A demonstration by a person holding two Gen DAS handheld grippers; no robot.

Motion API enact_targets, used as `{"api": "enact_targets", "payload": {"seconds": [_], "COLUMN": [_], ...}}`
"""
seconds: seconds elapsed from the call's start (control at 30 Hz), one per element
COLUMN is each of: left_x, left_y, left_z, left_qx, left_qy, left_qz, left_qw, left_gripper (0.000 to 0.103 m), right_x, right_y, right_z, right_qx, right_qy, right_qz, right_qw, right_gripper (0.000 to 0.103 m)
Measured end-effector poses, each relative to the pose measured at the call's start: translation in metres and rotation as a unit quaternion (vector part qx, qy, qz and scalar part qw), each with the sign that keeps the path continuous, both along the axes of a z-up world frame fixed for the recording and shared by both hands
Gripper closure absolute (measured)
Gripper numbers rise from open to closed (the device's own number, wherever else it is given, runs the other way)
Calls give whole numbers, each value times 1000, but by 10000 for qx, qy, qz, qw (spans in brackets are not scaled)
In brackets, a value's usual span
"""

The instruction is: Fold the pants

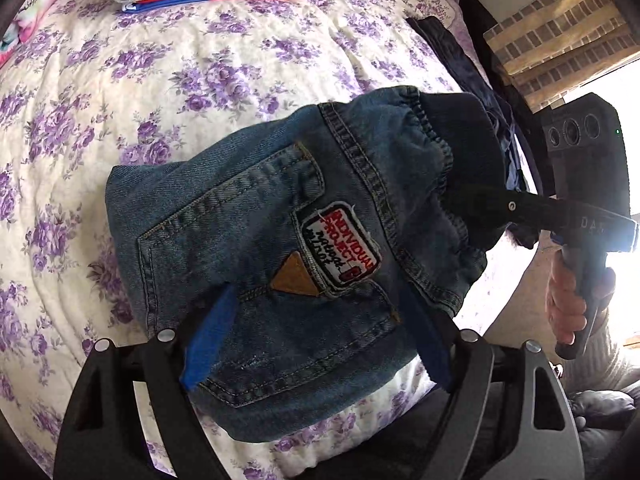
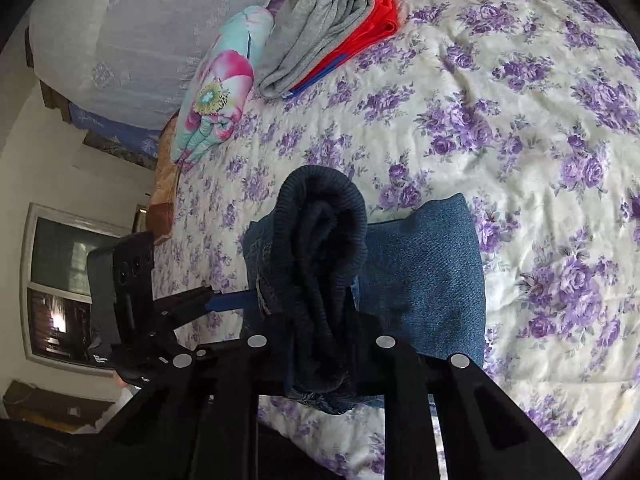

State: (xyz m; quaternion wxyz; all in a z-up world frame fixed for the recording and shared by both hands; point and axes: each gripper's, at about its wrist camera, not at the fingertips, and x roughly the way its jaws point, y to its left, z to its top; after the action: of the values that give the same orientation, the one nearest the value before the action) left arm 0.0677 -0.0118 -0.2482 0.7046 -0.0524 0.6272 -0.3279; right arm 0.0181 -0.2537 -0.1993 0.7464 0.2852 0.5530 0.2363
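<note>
**Ana:** Bedroom scene: a bed with a cream quilt (image 2: 500, 92) printed in purple flowers fills both views. Near its far edge sit a folded grey garment (image 2: 316, 32) on a red one (image 2: 380, 16), beside a flowered pillow (image 2: 218, 92).

**Ben:** Where are the pants?

**Ana:** The denim pants (image 1: 256, 248) are bundled small, lying near the quilt's near edge, back pocket and patch (image 1: 340, 248) facing up. The left gripper (image 1: 316, 340) straddles the bundle, blue-padded fingers apart on either side of the pocket, not pinching. The right gripper (image 2: 320, 312) appears clamped on the dark ribbed waistband (image 2: 320, 240), though cloth hides its fingertips, so I can't be sure.

**Ben:** Which step is this?

**Ana:** Probably the last fold, or squaring it up. Next, I'd judge, the waistband needs laying flat on the denim, the right fingers released, and the bundle pressed and moved toward the stack.
</note>
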Motion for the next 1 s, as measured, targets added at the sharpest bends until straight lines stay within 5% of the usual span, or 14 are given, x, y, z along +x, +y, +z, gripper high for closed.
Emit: {"api": "enact_targets", "payload": {"seconds": [0.13, 0.23, 0.33, 0.47, 0.57, 0.63, 0.67, 0.77, 0.93, 1.0], "left_x": [-7, -6, -15, -23, -32, -41, -46, -53, -50, -50], "left_y": [-17, -38, -56, -58, -41, -28, -22, -5, -9, -9], "left_z": [23, -3, -19, -1, 22, 39, 46, 48, -9, -27], "left_qx": [-161, 249, 702, 906, 680, 476, 320, -287, -499, -556], "left_qy": [-316, -235, -556, -634, -705, -773, -787, -541, 242, 382], "left_qz": [-218, -380, -650, -730, -509, -366, -308, -130, -52, 23], "left_qw": [9991, 9987, 9939, 9912, 9939, 9952, 9959, 9980, 9984, 9977], "left_gripper": [24, 23, 14, 19, 21, 22, 22, 22, 77, 78], "right_x": [-9, -6, -5, -4, -10, -13, -11, 5, 41, 56], "right_y": [-13, -18, -16, -13, -14, -13, -10, 14, 42, 42], "right_z": [12, -28, -48, -22, 19, 52, 63, 63, -25, -27], "right_qx": [-415, -704, -968, -1569, -2002, -1851, -1689, -1591, -2600, -2541], "right_qy": [-40, 403, 380, 312, -224, -675, -837, -859, -214, 180], "right_qz": [-57, -116, -120, 180, 183, 130, 136, 517, 942, 963], "right_qw": [9991, 9966, 9945, 9870, 9793, 9803, 9820, 9822, 9608, 9622], "right_gripper": [84, 82, 71, 53, 53, 53, 54, 88, 103, 103]}}
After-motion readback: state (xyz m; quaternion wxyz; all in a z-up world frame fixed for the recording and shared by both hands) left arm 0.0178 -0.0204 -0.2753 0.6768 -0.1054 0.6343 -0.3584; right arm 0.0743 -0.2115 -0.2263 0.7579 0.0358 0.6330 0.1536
